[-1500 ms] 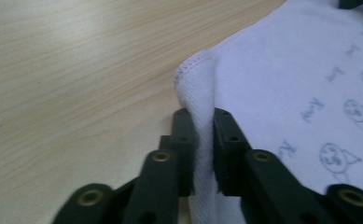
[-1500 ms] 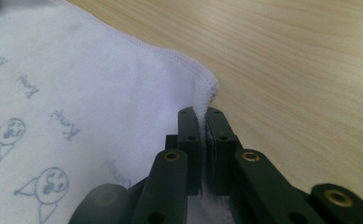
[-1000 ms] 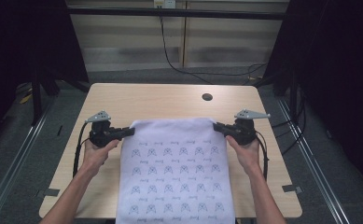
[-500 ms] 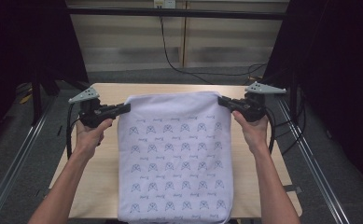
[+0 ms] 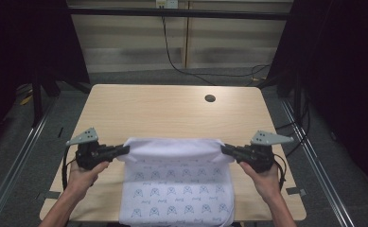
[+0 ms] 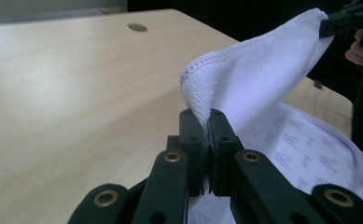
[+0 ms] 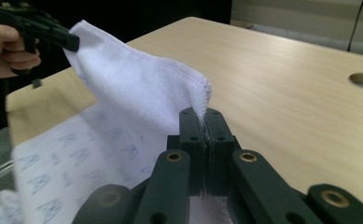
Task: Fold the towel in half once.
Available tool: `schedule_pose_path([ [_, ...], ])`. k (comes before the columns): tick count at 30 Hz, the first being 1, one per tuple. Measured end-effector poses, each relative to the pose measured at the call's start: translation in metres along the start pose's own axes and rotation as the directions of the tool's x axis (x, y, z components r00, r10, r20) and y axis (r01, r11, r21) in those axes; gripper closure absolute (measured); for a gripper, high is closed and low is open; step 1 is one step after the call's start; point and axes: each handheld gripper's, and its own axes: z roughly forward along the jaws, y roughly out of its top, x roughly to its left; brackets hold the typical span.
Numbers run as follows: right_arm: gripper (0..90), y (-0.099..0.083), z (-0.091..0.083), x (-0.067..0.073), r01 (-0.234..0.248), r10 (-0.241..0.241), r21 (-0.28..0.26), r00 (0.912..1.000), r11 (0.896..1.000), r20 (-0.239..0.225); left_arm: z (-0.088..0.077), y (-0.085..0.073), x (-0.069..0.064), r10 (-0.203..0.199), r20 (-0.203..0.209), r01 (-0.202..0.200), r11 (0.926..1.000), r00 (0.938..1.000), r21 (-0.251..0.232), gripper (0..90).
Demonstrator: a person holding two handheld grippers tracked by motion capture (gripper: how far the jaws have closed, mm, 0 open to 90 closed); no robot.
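Two tongs, one cloth: left tongs (image 5: 123, 151) and right tongs (image 5: 225, 150) each clamp a far corner of the single white patterned cloth (image 5: 177, 189), low in the frame, draped over the table's (image 5: 172, 109) near edge.

A light wooden rectangular table (image 5: 172, 113) carries a white printed cloth (image 5: 177, 194) on its near half. A round dark cable hole (image 5: 210, 98) sits beyond the cloth, well apart from it
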Motion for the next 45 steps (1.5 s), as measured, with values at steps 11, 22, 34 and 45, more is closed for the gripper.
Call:
schedule_pose_path([
  [11, 88.0, -0.084, 0.002, 0.036, -0.055, 0.064, 0.212, 0.9972, 0.976, -0.037, 0.008, -0.075, -0.026, -0.038, 0.041, 0.027, 0.9709, 0.9985, 0.238, 86.3],
  [22, 88.0, -0.102, 0.027, 0.029, -0.04, 0.042, 0.336, 0.9991, 0.941, 0.001, 0.033, -0.069, -0.002, -0.009, -0.042, 0.021, 0.9595, 0.9991, 0.281, 86.5],
  [34, 88.1, -0.072, 0.074, -0.022, -0.069, 0.036, 0.326, 0.9937, 0.943, 0.106, 0.076, -0.031, 0.059, -0.031, -0.163, 0.072, 0.9651, 0.9862, 0.252, 86.8],
  [45, 88.1, -0.041, 0.132, -0.075, -0.144, 0.093, 0.284, 0.9784, 0.948, 0.185, 0.1, -0.007, 0.107, -0.065, -0.27, 0.123, 0.9716, 0.9606, 0.202, 86.7],
])
